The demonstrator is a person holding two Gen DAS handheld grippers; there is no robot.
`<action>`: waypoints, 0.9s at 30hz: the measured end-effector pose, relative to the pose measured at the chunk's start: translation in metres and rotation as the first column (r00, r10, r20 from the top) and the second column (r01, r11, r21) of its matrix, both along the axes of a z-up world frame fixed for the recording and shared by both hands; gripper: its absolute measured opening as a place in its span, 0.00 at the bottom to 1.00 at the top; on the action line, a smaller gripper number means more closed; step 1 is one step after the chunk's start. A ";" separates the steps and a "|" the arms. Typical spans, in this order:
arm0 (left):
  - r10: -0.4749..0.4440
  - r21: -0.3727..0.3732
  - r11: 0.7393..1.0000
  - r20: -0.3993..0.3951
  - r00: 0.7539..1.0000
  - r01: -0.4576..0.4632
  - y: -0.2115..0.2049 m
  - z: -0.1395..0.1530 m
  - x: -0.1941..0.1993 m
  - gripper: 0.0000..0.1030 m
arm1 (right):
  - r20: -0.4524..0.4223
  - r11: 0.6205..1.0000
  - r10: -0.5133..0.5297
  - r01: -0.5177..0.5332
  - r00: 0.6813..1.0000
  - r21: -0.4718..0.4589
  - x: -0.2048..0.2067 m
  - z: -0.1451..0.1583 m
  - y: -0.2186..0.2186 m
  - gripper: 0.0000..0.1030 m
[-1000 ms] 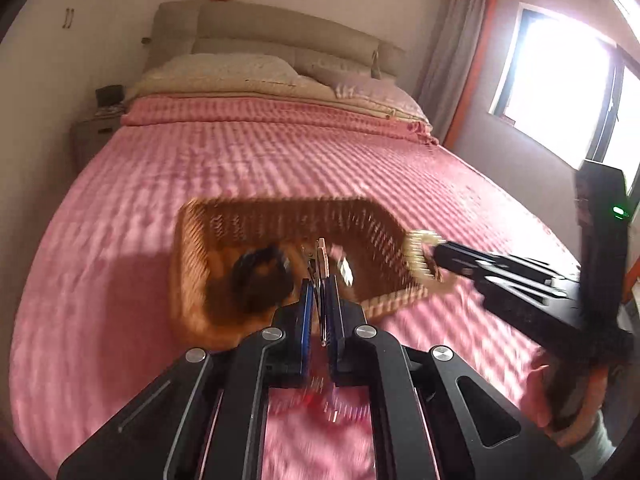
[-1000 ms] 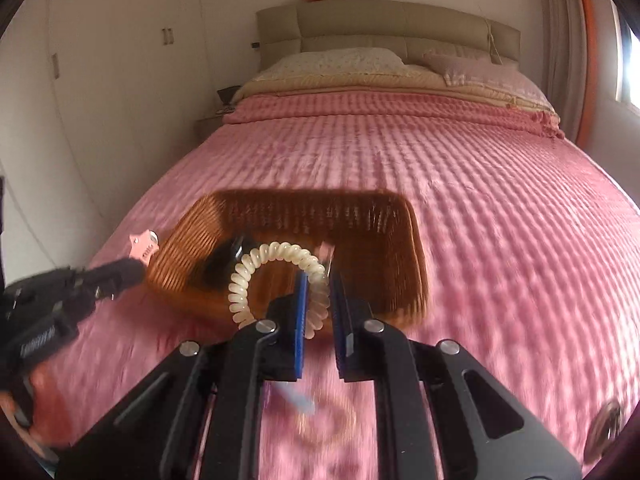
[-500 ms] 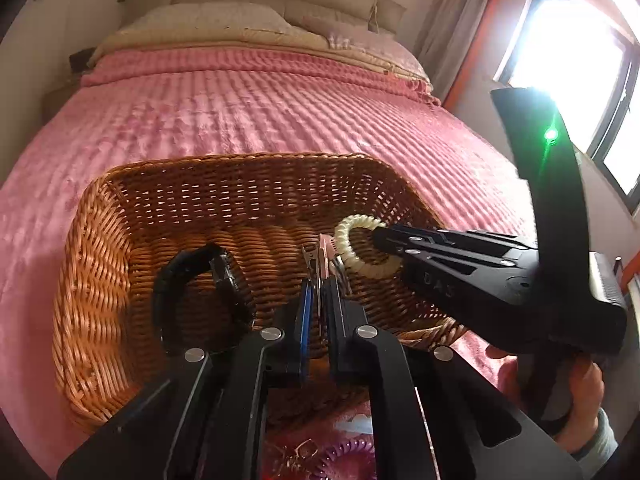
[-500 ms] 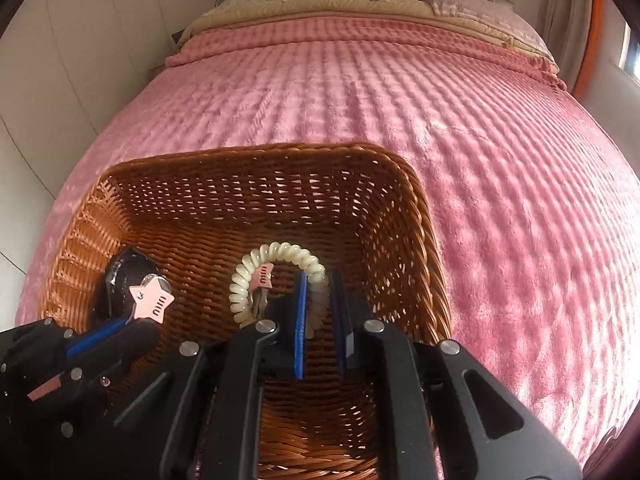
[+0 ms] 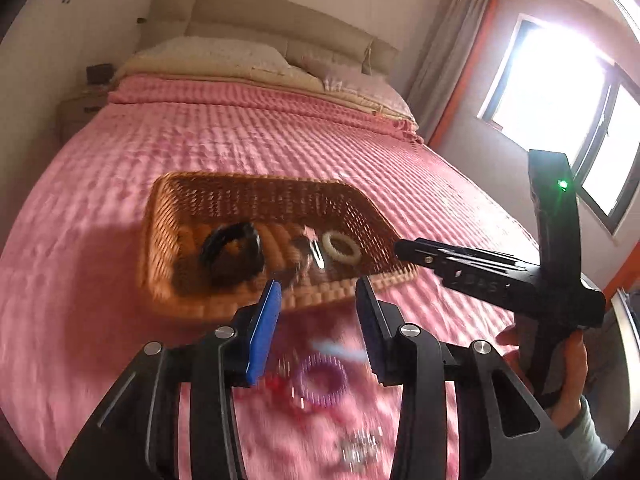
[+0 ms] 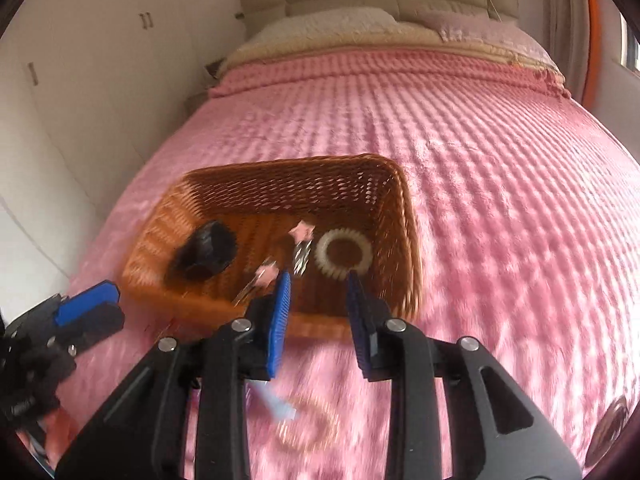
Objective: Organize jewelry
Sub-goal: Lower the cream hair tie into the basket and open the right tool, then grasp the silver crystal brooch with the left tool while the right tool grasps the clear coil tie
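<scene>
A brown wicker basket sits on the pink bedspread. In it lie a black band, a cream spiral hair tie and pink star hair clips. My left gripper is open and empty, above the bed just in front of the basket. My right gripper is open and empty over the basket's near rim. A purple spiral hair tie, a blue clip, a gold chain and other small blurred pieces lie on the bedspread nearer me.
The pink bedspread stretches far beyond the basket to pillows and a headboard. A nightstand stands at the bed's left. A window is on the right wall. White cupboards line the left wall.
Both grippers opened and pulled back from inside the basket. The cream hair tie and the star clip they held now lie in the basket.
</scene>
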State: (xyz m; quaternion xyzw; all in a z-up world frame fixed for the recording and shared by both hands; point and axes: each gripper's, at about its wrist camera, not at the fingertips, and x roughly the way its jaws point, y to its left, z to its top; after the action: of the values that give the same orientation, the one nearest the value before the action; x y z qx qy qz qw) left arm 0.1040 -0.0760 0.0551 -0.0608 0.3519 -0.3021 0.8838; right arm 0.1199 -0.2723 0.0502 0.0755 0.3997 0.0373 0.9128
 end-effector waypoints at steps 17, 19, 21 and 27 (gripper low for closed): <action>-0.071 0.047 0.995 -0.229 0.971 0.084 -0.009 -0.090 -0.067 0.31 | -0.080 0.999 -0.027 0.025 0.996 -0.021 -0.059 -0.082 -0.003 0.25; -0.072 0.045 0.995 -0.241 0.968 0.086 -0.012 -0.093 -0.062 0.31 | -0.078 1.000 -0.016 0.015 0.997 -0.019 -0.059 -0.084 -0.004 0.25; -0.076 0.047 0.995 -0.243 0.967 0.090 -0.015 -0.094 -0.059 0.31 | -0.079 0.999 -0.011 0.009 0.997 -0.034 -0.057 -0.085 0.000 0.25; -0.072 0.077 0.993 -0.243 0.967 0.094 -0.028 -0.098 -0.055 0.08 | -0.099 0.993 -0.006 -0.006 0.995 -0.119 -0.050 -0.092 0.016 0.12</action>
State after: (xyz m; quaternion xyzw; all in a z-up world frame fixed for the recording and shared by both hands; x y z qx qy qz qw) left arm 0.0494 -0.1037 -0.0426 -0.0433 0.4710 -0.3137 0.8233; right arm 0.0694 -0.2562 -0.0421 0.0226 0.4458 0.0098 0.8948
